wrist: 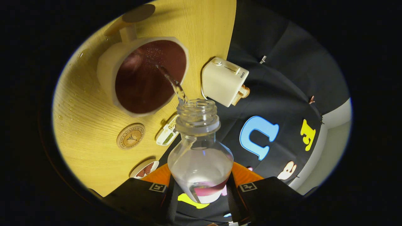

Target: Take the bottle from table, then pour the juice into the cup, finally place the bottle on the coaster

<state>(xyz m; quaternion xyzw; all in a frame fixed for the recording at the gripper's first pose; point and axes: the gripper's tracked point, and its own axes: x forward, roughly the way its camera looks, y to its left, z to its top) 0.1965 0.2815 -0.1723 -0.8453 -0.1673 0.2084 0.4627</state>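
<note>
Right now the wooden table (94, 125) takes up most of what lies beyond the gripper, seen at a steep tilt, with a few droplets scattered on its surface. On it stands the cup (108, 67), pale outside and dark reddish inside, its handle pointing away from the fingers. Beside the cup, near the table's edge, sits a white toaster (221, 82) with a slice of bread poking out of it. The gripper (201, 188) is clenched on the clear bottle (201, 163), 1 finger pressing each side of its body; the bottle is tipped with its open neck toward the cup, and a thin stream of clear liquid (174, 85) arcs from the mouth over the cup's rim. Nearer the fingers lie a round coaster (130, 136) with a printed emblem, a small white container (168, 131) with what may be seasoning inside, and a little dish (145, 169).
</note>
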